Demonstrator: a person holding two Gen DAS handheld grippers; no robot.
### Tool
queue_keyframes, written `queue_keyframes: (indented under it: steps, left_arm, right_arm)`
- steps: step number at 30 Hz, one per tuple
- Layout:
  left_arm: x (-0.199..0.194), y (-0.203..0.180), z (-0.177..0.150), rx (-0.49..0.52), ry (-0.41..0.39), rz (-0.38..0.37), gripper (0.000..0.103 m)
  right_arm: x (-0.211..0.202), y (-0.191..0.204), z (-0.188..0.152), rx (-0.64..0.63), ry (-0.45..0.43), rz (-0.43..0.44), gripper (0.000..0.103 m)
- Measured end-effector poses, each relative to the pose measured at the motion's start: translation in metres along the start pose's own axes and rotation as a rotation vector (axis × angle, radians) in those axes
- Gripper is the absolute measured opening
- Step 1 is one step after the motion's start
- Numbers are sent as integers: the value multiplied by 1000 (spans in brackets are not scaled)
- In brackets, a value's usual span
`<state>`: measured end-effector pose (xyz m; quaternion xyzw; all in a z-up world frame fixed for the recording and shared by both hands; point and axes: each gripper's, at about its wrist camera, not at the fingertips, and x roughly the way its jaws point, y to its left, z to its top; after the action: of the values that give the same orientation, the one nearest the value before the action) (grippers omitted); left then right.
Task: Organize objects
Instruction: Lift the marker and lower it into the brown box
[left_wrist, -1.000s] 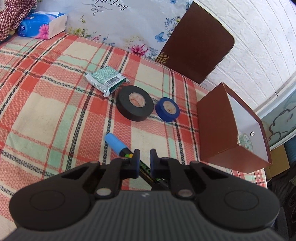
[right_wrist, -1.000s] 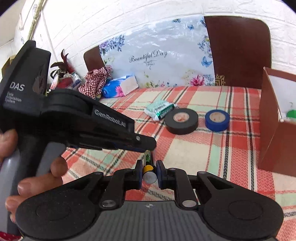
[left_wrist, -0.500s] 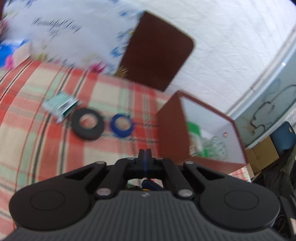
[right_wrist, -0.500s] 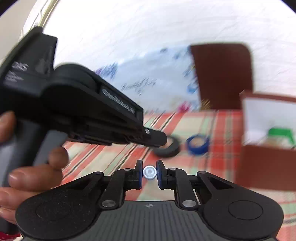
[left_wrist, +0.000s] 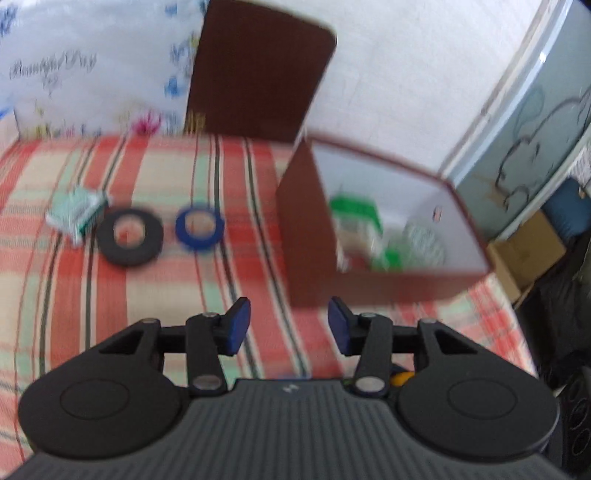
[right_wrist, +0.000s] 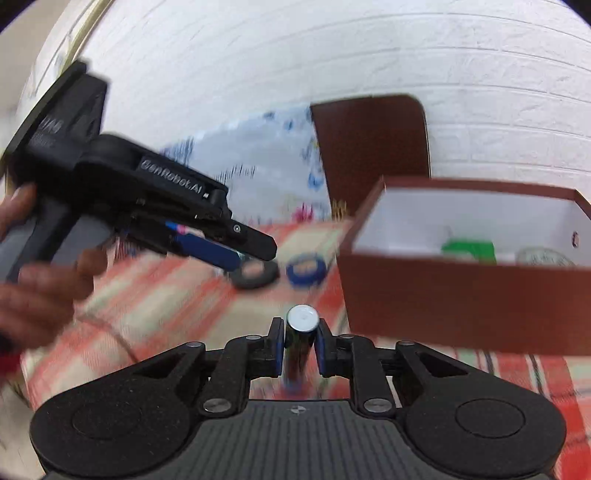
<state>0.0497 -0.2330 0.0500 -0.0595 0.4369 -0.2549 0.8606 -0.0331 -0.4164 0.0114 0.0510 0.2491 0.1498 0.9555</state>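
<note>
My left gripper (left_wrist: 288, 314) hovers over the plaid cloth in front of the brown box (left_wrist: 303, 236); its jaws are opening and nothing is between the blue pads. A blurred trace of blue and yellow (left_wrist: 402, 378) shows under its body. In the right wrist view, a hand holds the left gripper (right_wrist: 258, 247) at the left. My right gripper (right_wrist: 300, 341) has a battery (right_wrist: 303, 318) on end between its jaws. The jaws are opening, and the pads still seem to touch the battery's sides. The box (right_wrist: 461, 295) stands just ahead to the right, with a green item (right_wrist: 469, 251) inside.
A black tape roll (left_wrist: 129, 236), a blue tape roll (left_wrist: 199, 229) and a green-white packet (left_wrist: 75, 214) lie on the cloth left of the box. A brown chair back (left_wrist: 258, 74) stands behind. A cardboard box (left_wrist: 524, 254) sits on the floor past the table's right edge.
My left gripper was shut on a blue-capped marker; now its jaws stand apart and hold nothing. Both views have swung right toward the box. The battery now stands tilted in my right gripper.
</note>
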Motion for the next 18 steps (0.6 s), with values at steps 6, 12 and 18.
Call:
queue_keyframes:
  steps: [6,12,18]
  left_arm:
    - [19,-2,-44,-26,152,-28,49]
    - [43,-17,-69,-103,263,-40,62]
    - [63,-45,-70,-51,230,35,32]
  right_arm:
    - [-27,6,-40,-79,105,-60,45]
    - [-9,3,-47,-167,197,-54,45]
    - [0,19,-56,-207,135,-59,17]
